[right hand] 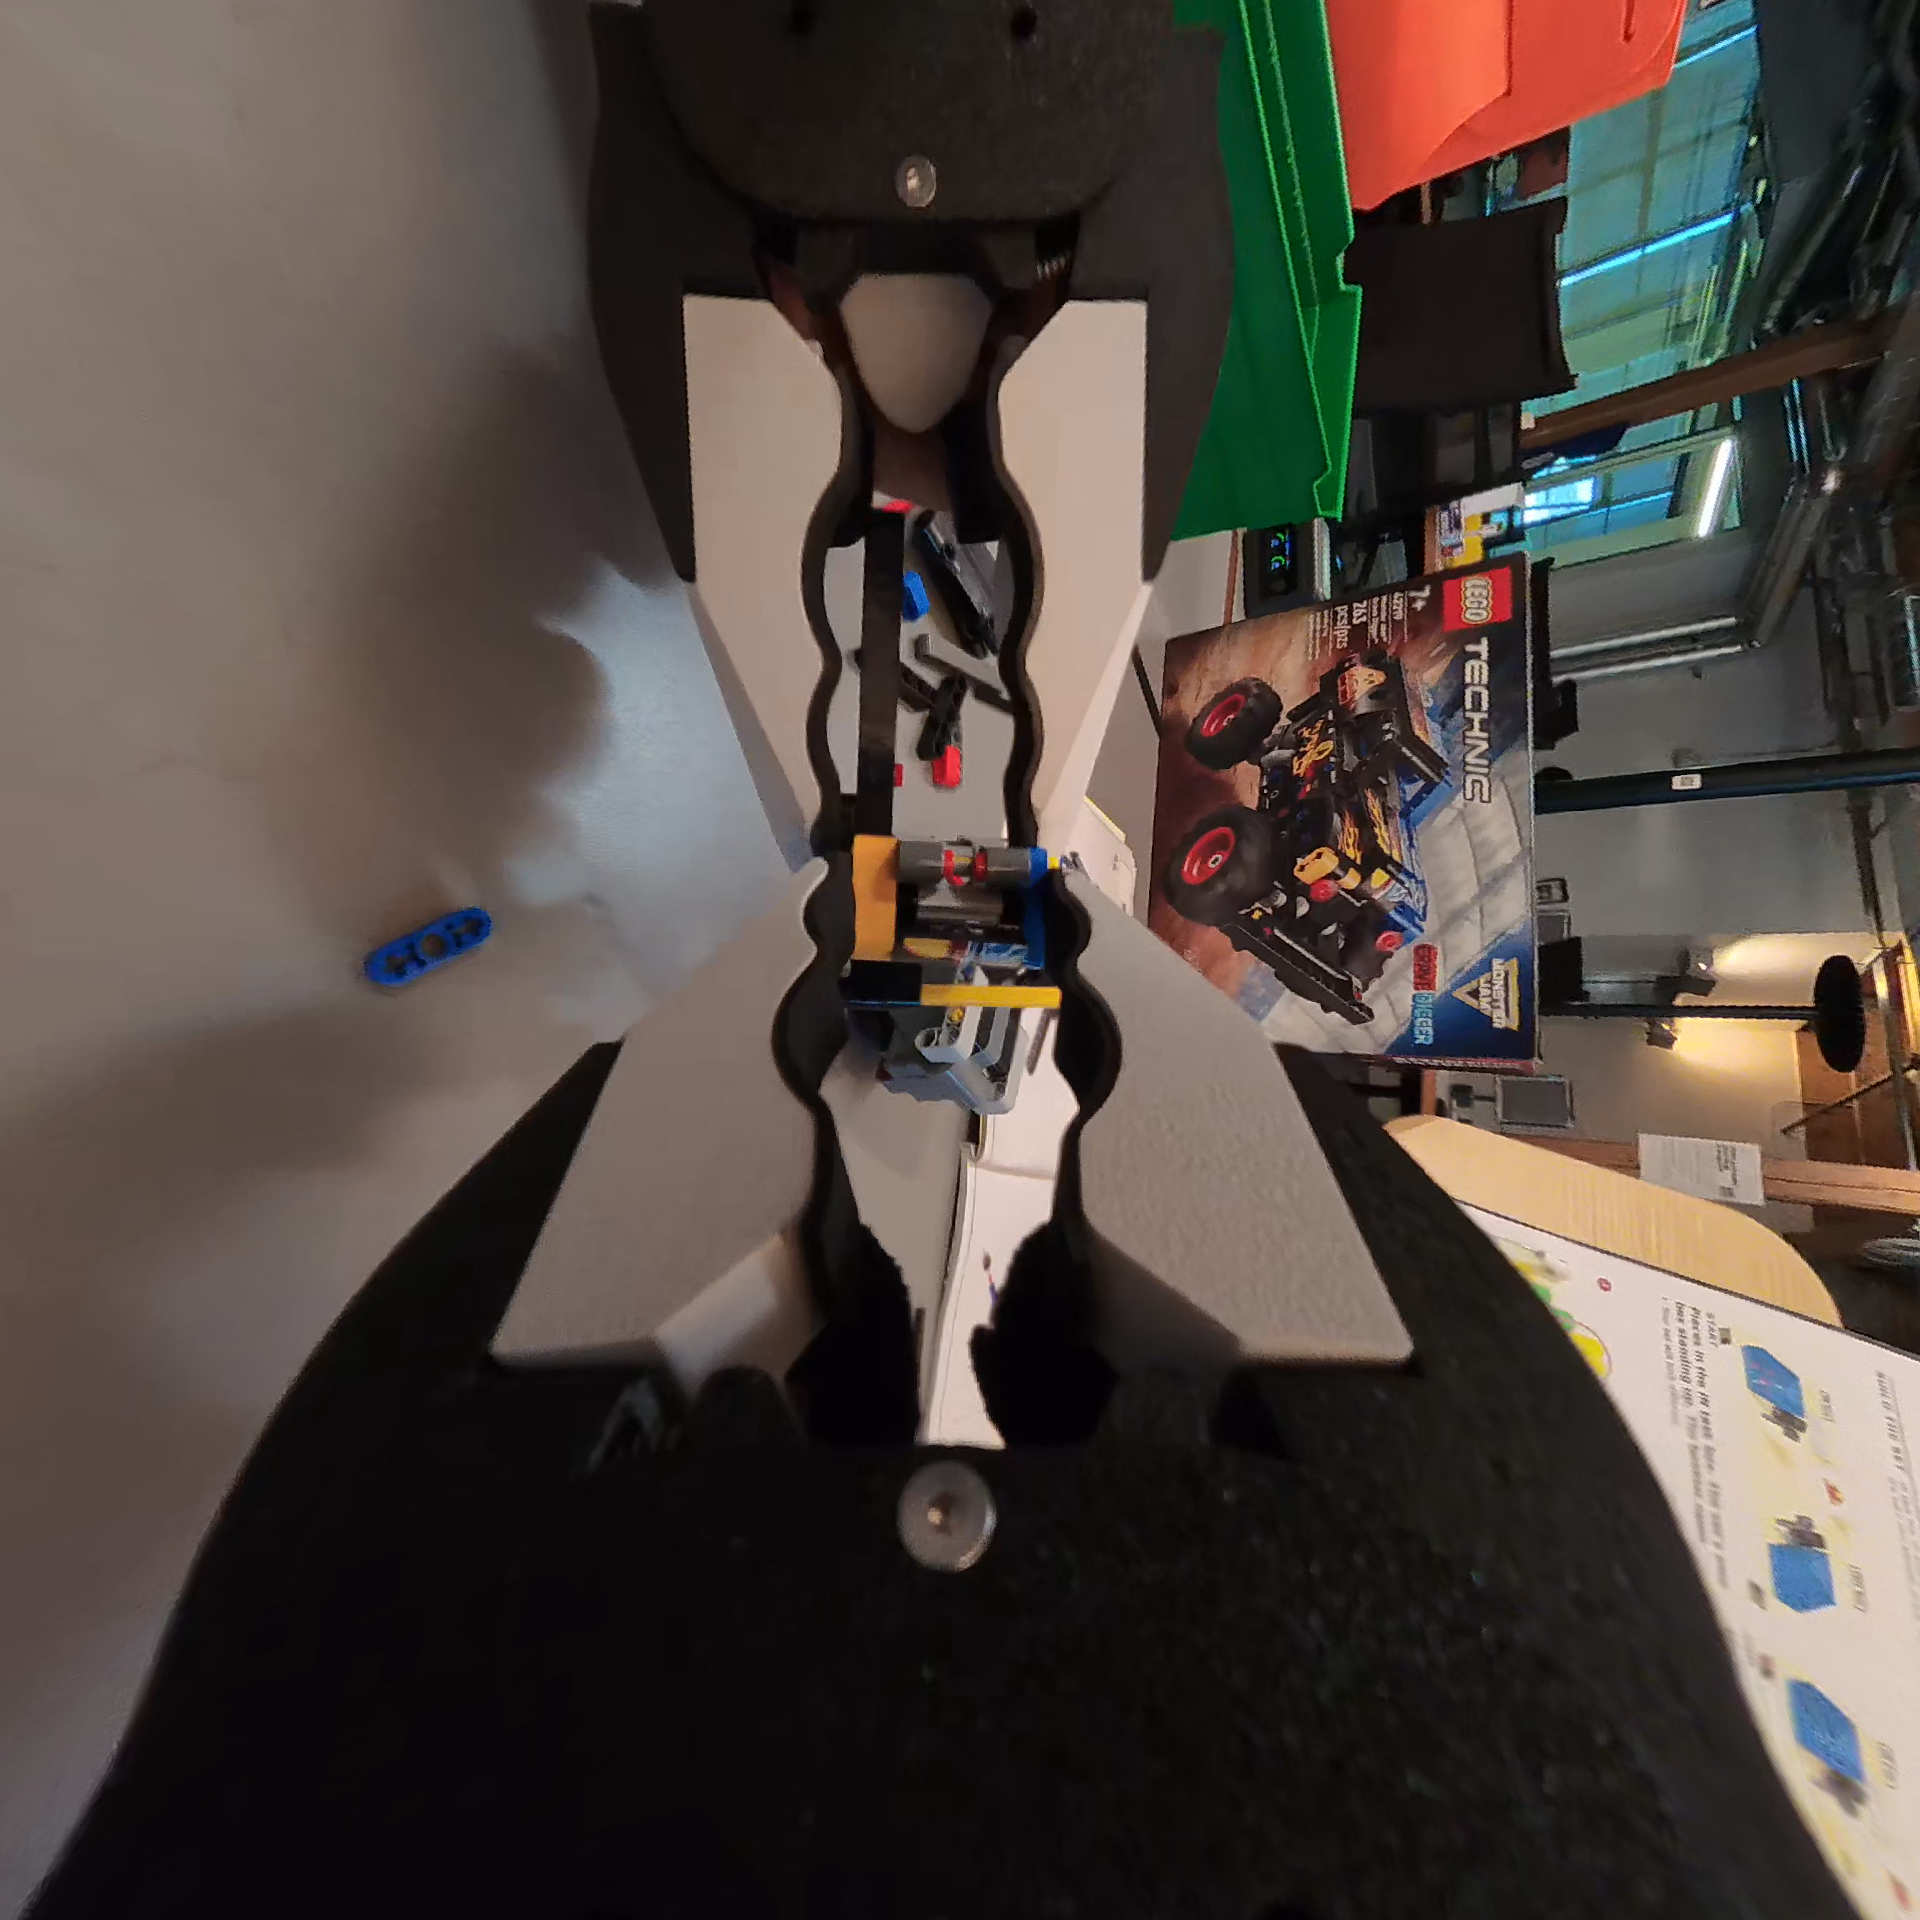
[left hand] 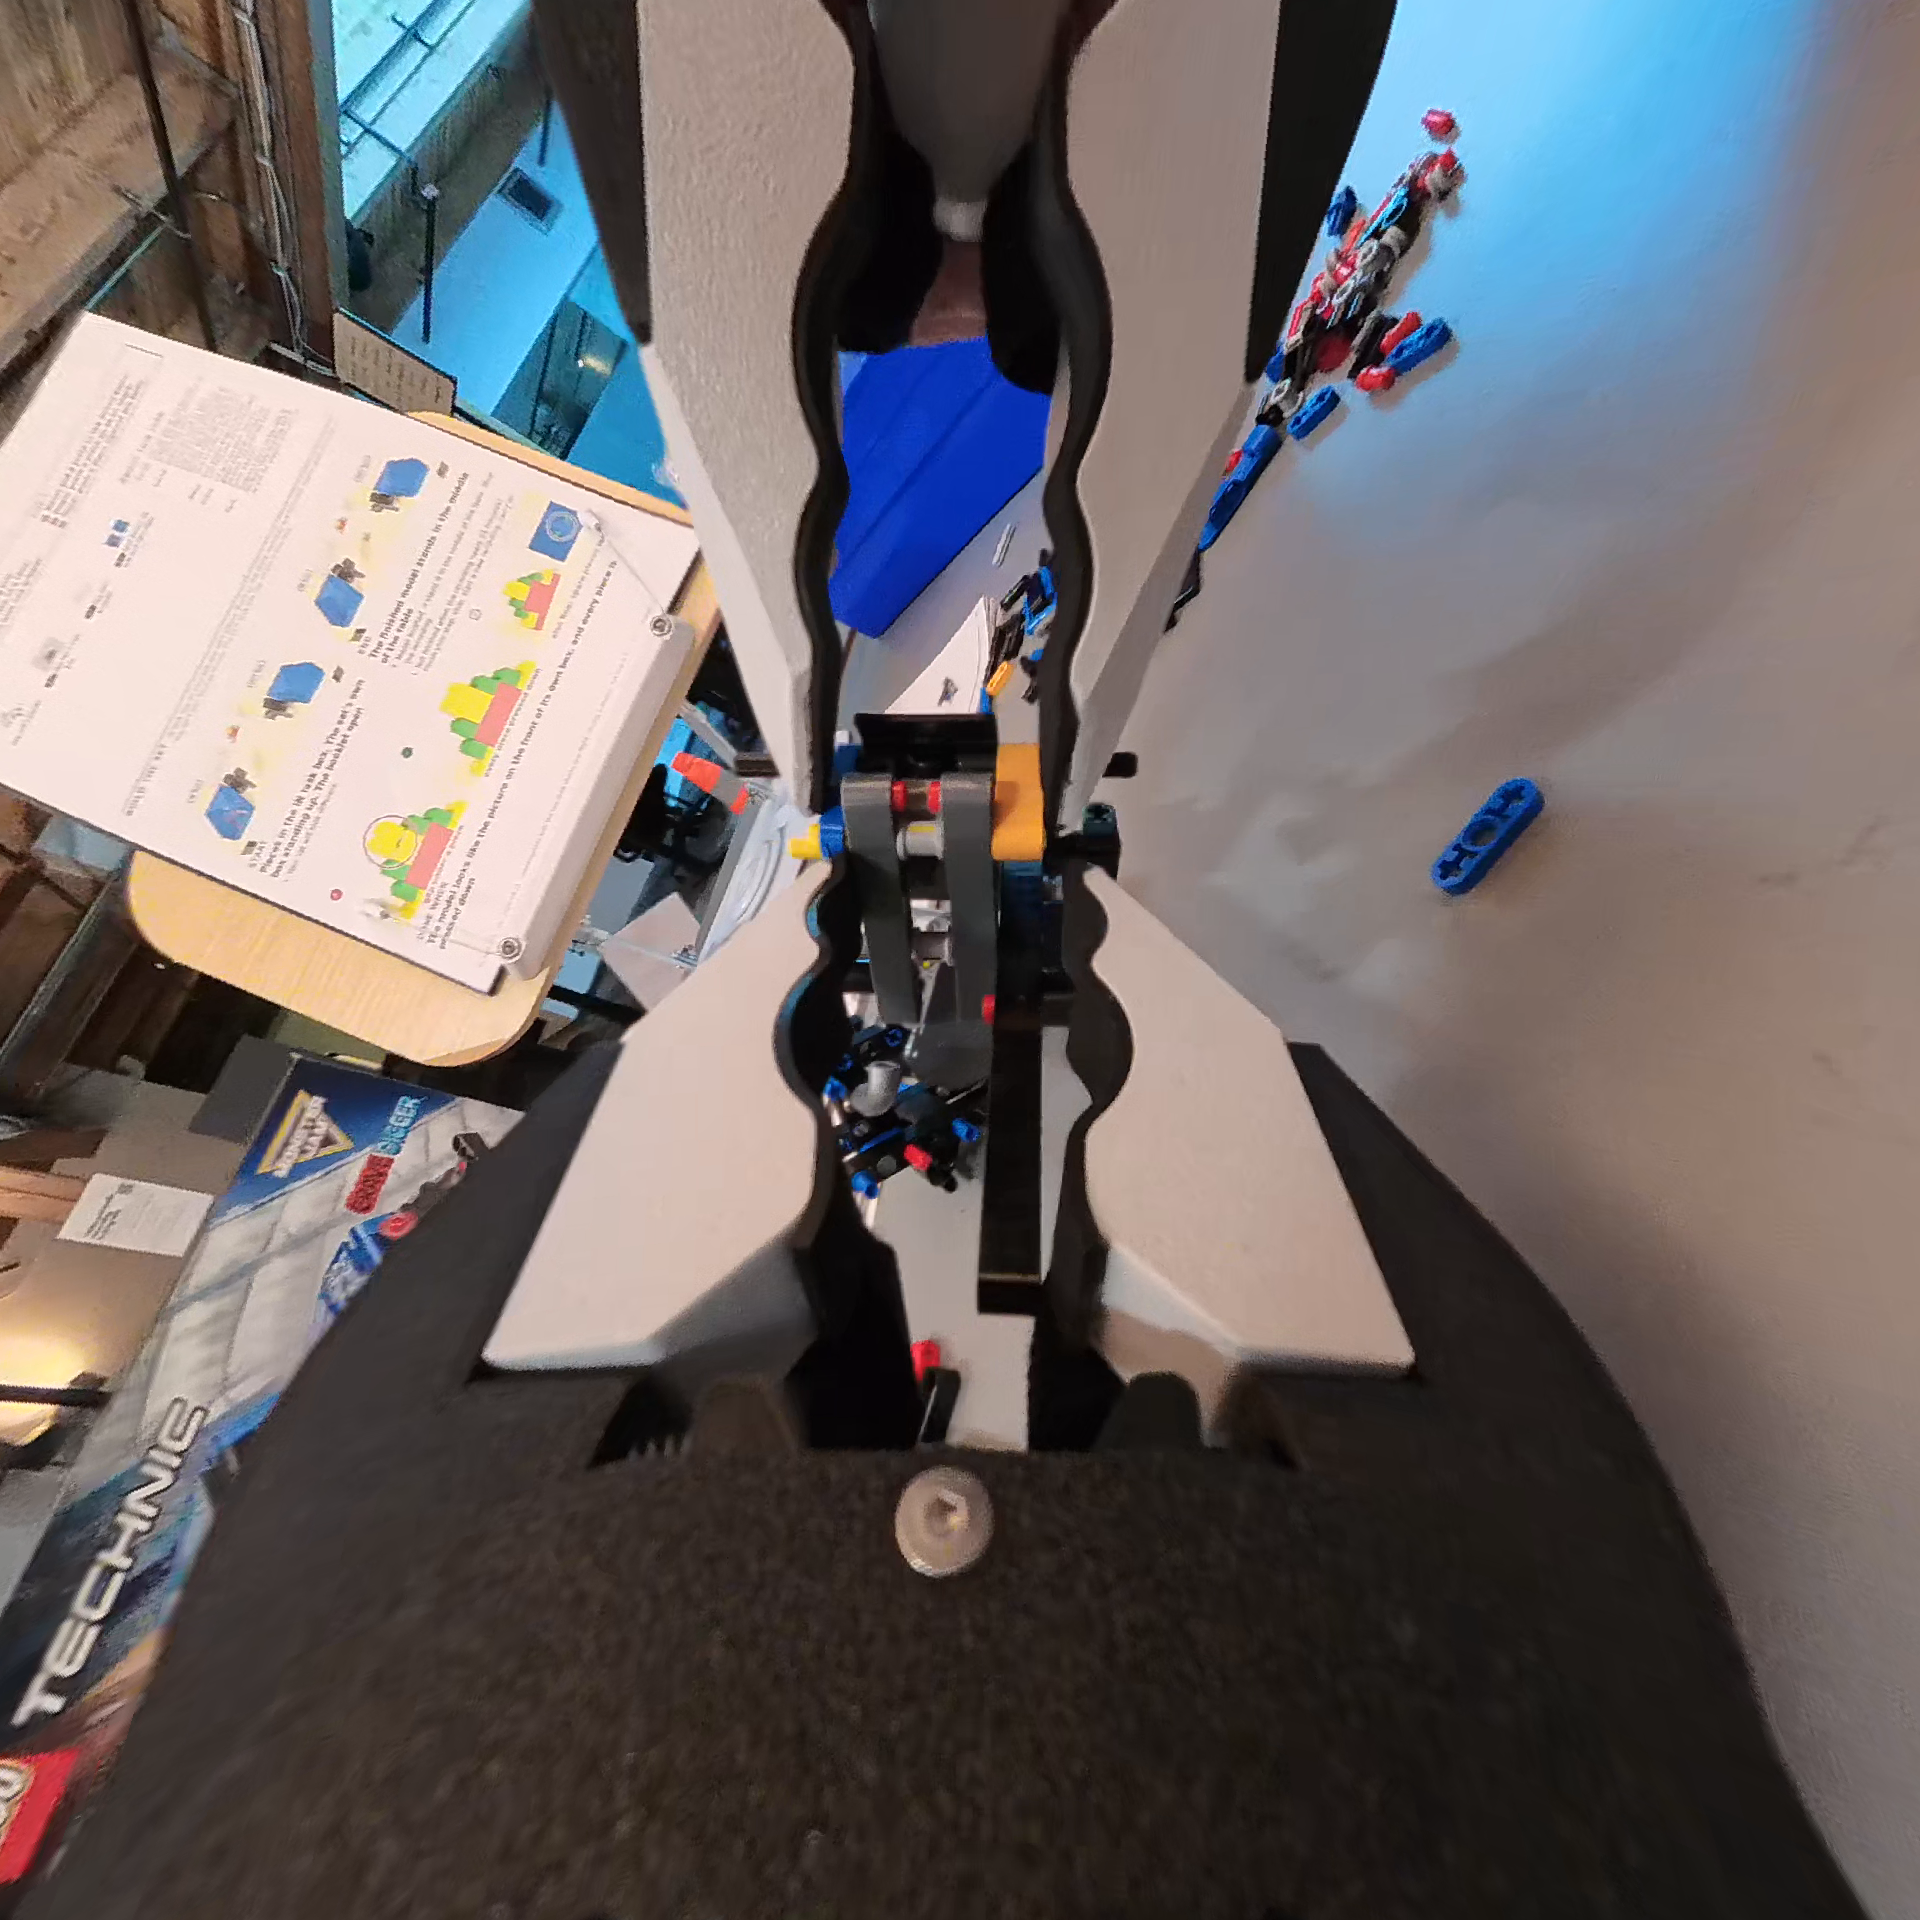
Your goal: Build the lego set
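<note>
Left tongs (left hand: 940, 862) and right tongs (right hand: 940, 883), tip to tip, both pinch the half-built lego model (left hand: 925, 831) above the white surface (left hand: 1558, 1039)

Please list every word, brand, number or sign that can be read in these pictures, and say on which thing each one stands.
I do not copy writing; these things bear it:
Set box: large brand, name and numbers, readable.
Instruction sheet on the wooden board: printed lines, mostly small and blurred.
Small paper sheet behind: too small.
Black device with green display: too small.
Lego model: none visible.
</note>
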The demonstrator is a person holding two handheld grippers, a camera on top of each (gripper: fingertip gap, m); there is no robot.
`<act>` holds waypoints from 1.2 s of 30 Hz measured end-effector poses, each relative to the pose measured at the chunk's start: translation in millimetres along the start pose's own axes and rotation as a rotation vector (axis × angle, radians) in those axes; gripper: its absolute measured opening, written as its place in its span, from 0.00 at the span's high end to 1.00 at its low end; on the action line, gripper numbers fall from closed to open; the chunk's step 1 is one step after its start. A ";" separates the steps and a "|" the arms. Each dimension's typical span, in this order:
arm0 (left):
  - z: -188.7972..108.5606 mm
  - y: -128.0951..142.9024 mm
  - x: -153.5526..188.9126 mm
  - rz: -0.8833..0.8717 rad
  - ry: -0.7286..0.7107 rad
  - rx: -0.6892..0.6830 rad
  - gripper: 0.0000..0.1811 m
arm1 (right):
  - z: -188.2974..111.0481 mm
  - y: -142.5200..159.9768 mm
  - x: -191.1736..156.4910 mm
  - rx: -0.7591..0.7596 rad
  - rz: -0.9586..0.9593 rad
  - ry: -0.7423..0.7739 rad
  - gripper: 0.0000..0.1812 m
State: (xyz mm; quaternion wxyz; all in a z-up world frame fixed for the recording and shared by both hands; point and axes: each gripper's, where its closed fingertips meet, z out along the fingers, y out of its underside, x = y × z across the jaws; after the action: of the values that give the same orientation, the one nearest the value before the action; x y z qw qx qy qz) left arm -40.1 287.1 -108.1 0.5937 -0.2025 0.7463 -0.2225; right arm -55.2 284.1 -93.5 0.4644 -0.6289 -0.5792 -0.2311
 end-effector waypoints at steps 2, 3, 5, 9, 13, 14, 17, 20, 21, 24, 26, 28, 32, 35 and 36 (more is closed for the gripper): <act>-0.9 -2.7 0.6 -0.024 0.014 0.022 0.79 | -2.0 -1.4 0.6 0.025 0.019 -0.002 0.80; -1.5 -4.2 -0.3 -0.032 0.011 0.031 0.79 | -2.9 -1.8 1.0 0.032 0.023 -0.001 0.80; -1.9 -5.9 -1.3 -0.047 0.012 0.038 0.80 | -4.9 -3.5 2.0 0.048 0.034 0.004 0.81; -1.9 -4.1 -0.3 -0.053 0.027 0.025 0.84 | -4.5 -3.7 -1.3 0.066 0.084 -0.008 0.80; -0.8 0.2 -0.6 -0.014 0.007 0.000 0.87 | -12.6 -2.6 4.6 0.121 0.341 -0.100 0.78; -1.1 0.1 -2.4 -0.012 -0.006 -0.001 0.87 | -18.3 -3.6 12.9 0.168 0.427 -0.107 0.78; -2.9 1.4 -15.6 0.023 -0.099 -0.021 0.87 | -22.4 4.7 26.2 0.258 0.767 -0.195 0.78; 0.5 11.4 -20.1 0.031 -0.148 -0.091 0.87 | -2.3 10.0 16.1 0.295 1.073 -0.331 0.74; 1.8 15.5 -21.3 0.031 -0.167 -0.120 0.87 | 2.5 9.2 16.2 0.302 1.121 -0.328 0.74; 3.8 23.9 -24.8 0.084 -0.232 -0.204 0.87 | 21.8 13.8 14.1 0.195 1.190 -0.232 0.77; 4.5 24.7 -23.6 0.103 -0.251 -0.235 0.87 | 31.4 16.2 12.1 0.128 1.161 -0.157 0.83; 3.6 25.7 -25.1 0.123 -0.274 -0.248 0.87 | 33.5 17.3 15.8 0.103 1.114 -0.072 0.86; 8.8 26.5 -13.8 0.040 -0.181 -0.225 0.82 | 32.1 21.6 12.4 0.136 1.176 -0.146 0.88; 12.1 29.9 -5.4 0.034 -0.142 -0.229 0.78 | 33.4 26.4 7.7 0.120 1.196 -0.188 0.88; 11.7 30.5 -4.6 0.027 -0.137 -0.227 0.77 | 33.5 27.2 6.0 0.119 1.198 -0.203 0.88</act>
State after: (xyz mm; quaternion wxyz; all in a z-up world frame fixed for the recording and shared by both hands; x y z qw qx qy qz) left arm -28.8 313.6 -124.2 0.6195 -0.2731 0.7271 -0.1142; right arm -36.5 318.5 -112.6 0.4905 -0.8371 -0.1782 0.1640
